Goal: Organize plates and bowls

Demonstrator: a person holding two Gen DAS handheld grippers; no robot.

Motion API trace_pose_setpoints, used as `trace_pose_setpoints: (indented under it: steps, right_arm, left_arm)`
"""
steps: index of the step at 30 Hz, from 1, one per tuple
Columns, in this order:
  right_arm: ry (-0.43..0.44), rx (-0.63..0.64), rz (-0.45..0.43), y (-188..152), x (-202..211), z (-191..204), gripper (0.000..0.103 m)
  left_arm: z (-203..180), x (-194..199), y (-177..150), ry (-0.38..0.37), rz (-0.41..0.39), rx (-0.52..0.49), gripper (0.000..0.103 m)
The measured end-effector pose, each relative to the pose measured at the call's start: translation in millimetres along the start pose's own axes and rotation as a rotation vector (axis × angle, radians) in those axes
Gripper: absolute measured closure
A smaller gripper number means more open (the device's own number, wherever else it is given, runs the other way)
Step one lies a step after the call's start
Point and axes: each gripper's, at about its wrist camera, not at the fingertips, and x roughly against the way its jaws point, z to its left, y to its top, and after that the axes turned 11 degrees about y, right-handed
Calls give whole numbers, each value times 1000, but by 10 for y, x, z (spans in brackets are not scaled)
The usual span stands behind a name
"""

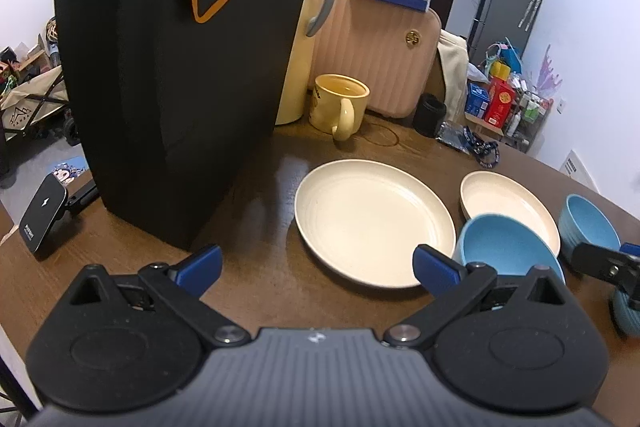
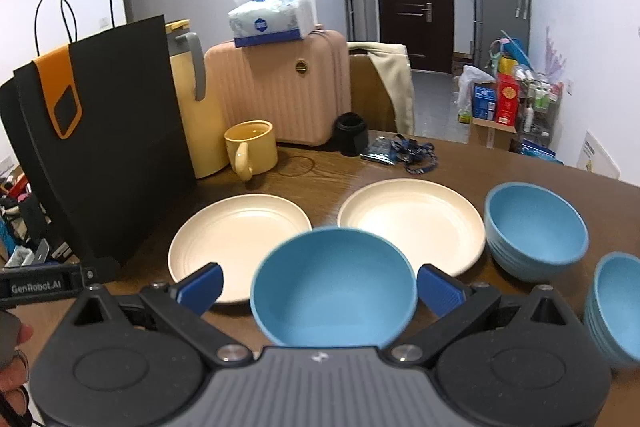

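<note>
On the counter [image 2: 320, 167], near edge, a blue bowl [image 2: 334, 287] sits between the right gripper [image 2: 319, 285] fingers, spread wide; left gripper [image 1: 318, 267] also wide, empty. Bowl looks light, stiff, prob. slick; pinch at the rim.

Bare tabletop [image 1: 256, 267] lies open ahead of the left gripper [image 1: 318, 269], walled leftward by the black paper bag [image 1: 168, 75]. The nearest blue bowl [image 2: 334, 287] fills the right gripper's [image 2: 319, 289] gap, seemingly untouched.
</note>
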Motion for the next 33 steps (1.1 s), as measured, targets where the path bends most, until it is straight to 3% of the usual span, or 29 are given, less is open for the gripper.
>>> trace_pose_setpoints:
  steps: [11, 19, 23, 33]
  right_arm:
    - [33, 71, 119, 538, -705, 29, 1]
    - [49, 111, 230, 742, -1343, 51, 15]
    - [69, 86, 293, 798, -1676, -28, 29]
    - [118, 51, 402, 852, -2237, -183, 45]
  left_arm:
    - [-52, -331, 270, 39, 27, 53, 0]
    - [-125, -711, 376, 66, 79, 94, 0]
    - [-138, -938, 427, 77, 116, 117, 1]
    - [-192, -1344, 469, 81, 180, 156, 18]
